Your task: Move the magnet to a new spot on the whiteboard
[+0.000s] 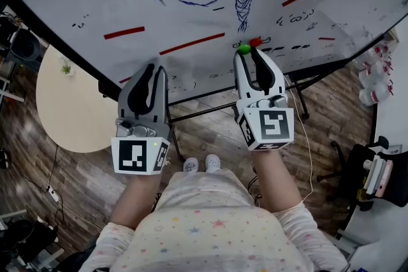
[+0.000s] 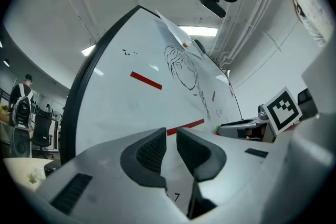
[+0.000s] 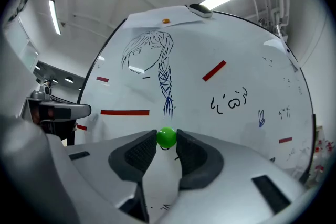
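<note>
One green magnet clamped in right gripper jaws, against whiteboard; left gripper jaws slightly apart.

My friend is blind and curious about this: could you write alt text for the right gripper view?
The right tongs pinch a small green magnet between their two dark pads, against a whiteboard. Above it, the board carries a blue drawing of a figure with a braid, a few red strips and some scribbles.

Beside the green magnet the whiteboard lies bare (red strips nearby).
</note>
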{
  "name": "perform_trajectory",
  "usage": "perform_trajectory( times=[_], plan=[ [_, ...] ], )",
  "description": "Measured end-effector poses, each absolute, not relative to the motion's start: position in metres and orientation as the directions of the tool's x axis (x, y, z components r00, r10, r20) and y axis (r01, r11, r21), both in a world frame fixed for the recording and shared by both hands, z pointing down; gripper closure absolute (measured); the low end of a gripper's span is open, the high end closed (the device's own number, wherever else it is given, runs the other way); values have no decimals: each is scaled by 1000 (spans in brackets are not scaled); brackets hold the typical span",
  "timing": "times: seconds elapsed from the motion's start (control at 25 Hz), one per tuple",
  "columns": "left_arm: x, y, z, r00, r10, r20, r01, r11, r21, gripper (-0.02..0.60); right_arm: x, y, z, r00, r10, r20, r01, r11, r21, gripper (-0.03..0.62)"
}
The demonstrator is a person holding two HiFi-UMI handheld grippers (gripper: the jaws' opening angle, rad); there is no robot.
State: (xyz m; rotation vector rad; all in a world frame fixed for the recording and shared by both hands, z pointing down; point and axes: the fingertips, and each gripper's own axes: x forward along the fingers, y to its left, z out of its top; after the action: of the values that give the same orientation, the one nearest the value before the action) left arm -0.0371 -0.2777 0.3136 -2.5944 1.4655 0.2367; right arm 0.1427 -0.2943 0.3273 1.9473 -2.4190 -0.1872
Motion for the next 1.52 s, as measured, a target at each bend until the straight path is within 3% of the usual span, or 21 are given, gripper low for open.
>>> perform_trajectory(
  times=[1.52],
  plan=[
    [-36, -273, 337, 497, -854, -157, -867, -495, -53, 515, 138, -311, 345, -208, -975, -81, -973, 197, 122, 476]
  ],
)
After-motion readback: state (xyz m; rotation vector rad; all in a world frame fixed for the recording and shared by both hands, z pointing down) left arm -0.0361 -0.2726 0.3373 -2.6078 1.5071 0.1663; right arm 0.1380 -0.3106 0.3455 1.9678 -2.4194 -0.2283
